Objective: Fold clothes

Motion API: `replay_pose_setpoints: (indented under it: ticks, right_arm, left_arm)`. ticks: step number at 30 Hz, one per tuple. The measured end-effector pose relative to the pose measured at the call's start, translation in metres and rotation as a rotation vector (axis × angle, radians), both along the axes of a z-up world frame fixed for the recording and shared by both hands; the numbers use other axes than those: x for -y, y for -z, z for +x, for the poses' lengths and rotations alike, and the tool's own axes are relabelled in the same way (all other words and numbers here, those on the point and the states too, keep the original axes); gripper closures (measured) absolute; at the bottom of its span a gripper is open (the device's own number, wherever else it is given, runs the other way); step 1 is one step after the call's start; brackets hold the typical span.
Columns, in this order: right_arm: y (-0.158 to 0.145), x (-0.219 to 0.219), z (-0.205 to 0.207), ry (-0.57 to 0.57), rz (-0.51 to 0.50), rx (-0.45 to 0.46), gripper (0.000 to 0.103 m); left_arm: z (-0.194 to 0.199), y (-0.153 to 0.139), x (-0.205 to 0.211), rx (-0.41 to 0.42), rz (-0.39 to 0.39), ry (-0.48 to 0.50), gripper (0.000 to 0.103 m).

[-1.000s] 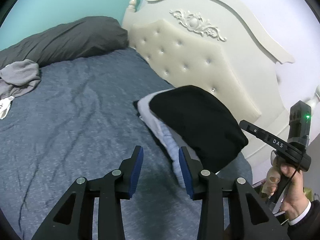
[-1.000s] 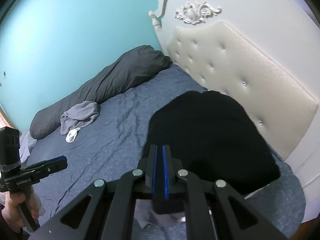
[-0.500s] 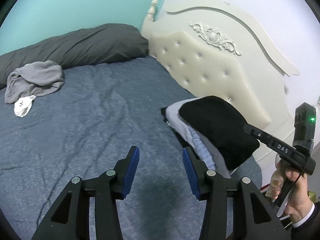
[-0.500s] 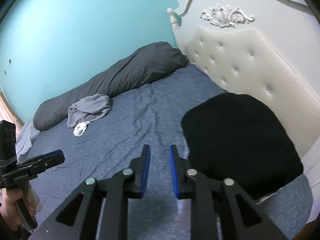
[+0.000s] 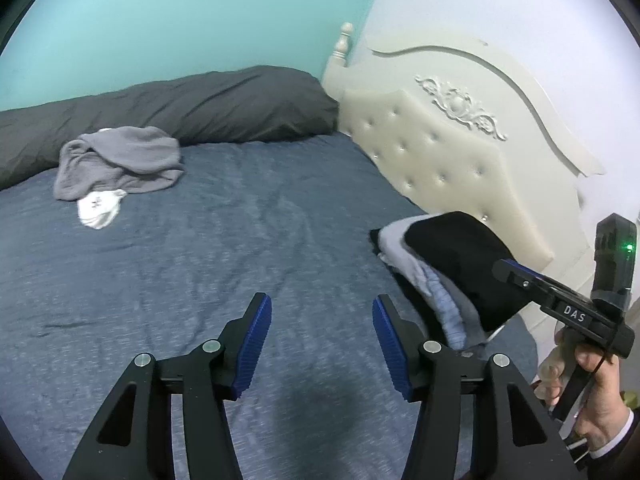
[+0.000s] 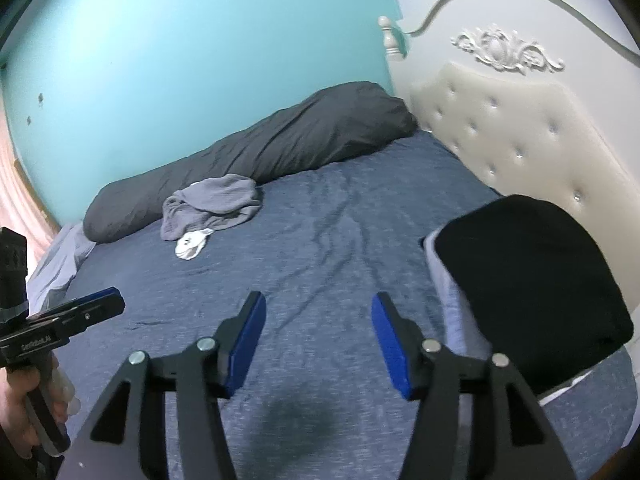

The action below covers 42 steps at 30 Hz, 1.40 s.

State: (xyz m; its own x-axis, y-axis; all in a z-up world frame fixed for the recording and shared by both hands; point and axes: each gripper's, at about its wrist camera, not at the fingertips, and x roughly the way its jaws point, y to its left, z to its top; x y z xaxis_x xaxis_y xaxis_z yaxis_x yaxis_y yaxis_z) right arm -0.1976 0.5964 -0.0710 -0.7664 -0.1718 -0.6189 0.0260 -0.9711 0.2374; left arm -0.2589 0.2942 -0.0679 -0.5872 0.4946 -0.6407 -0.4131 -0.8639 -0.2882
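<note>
Folded clothes stack (image 6: 532,300) lying right of right gripper (image 6: 318,330); both grippers, left gripper (image 5: 322,330) included, opening, empty; grey garment (image 5: 120,160) lying far ahead-left on bed (image 5: 240,248).

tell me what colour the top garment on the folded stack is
Black garment, lying on lighter blue-grey layers; clearest in the right wrist view.

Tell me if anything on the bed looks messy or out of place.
Yes: a crumpled grey garment lies unfolded against the dark pillow, with a white sock loose beside it. The folded stack by the headboard looks tidy.
</note>
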Motion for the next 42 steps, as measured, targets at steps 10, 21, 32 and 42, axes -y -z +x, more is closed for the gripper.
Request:
replay_pose_setpoints:
  ticks: [10,21,32,42]
  right_arm:
    - [-0.014,0.074,-0.004,-0.077,-0.010,-0.014,0.037]
    - [-0.024,0.137,-0.001,-0.147,-0.006,-0.016,0.028]
    - [-0.027,0.188,0.002,-0.209,0.007,-0.016,0.018]
    - [-0.029,0.220,0.007,-0.236,0.020,-0.021,0.012]
  left_arm:
    - [0.015,-0.010,0.080,-0.020,-0.013,-0.094,0.041]
    - [0.035,-0.017,0.153,-0.041,-0.026,-0.181,0.034]
    - [0.053,-0.019,0.208,-0.049,-0.037,-0.258,0.025]
    - [0.069,-0.024,0.243,-0.077,-0.049,-0.314,0.010]
